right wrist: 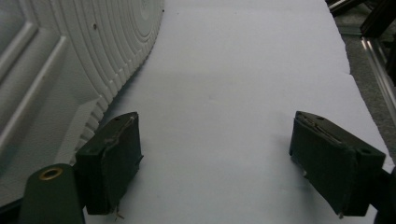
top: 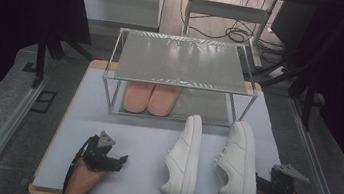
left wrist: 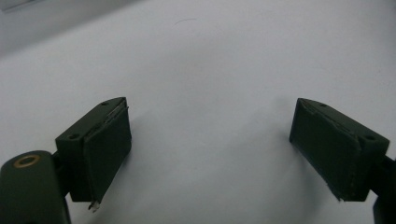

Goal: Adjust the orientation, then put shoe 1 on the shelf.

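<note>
Two white sneakers lie on their sides on the pale table mat, toes toward the rack: one near the middle, the other to its right. The right sneaker's ribbed sole faces my right gripper, which is open just beside the heel, nothing between its jaws. My left gripper rests low over the front left of the mat, open, with bare mat between its jaws.
A two-level metal shoe rack stands at the back of the table, a pair of pink slippers on its lower shelf. Bare mat stretches between the left gripper and the rack. The table edge runs close along the right gripper's outer side.
</note>
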Tool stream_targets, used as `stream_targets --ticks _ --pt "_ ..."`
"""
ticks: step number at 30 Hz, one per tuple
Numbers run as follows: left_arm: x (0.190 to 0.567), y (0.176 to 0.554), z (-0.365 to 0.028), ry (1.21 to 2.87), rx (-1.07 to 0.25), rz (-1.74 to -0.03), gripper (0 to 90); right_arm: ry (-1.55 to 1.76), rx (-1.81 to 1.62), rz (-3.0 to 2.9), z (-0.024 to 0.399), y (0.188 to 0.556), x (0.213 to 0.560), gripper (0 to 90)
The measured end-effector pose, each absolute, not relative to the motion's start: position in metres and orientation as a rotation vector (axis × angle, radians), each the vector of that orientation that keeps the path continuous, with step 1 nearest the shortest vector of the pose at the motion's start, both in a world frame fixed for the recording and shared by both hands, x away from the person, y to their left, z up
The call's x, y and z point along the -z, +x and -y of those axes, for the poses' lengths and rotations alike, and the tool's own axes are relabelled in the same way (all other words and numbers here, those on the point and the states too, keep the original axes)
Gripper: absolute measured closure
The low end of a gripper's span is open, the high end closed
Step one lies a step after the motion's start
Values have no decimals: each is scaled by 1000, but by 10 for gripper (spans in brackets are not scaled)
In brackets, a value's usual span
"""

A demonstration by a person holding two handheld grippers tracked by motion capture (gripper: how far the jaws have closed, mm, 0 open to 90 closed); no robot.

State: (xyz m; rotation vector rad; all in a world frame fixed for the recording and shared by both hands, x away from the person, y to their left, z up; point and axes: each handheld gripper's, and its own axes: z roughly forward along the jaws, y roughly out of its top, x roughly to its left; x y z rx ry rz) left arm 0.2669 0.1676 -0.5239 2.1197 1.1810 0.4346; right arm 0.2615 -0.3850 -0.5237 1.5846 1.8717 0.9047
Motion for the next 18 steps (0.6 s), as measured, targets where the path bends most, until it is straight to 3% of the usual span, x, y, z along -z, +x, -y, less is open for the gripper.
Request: stream_targets --ticks 8,18 --pt "524 267 -168 2127 -434 -1178 125 1605 -908 -1884 388 261 519 217" --pt "524 267 -168 2125 -438 -1178 125 1585 -953 -1963 387 254 490 483"
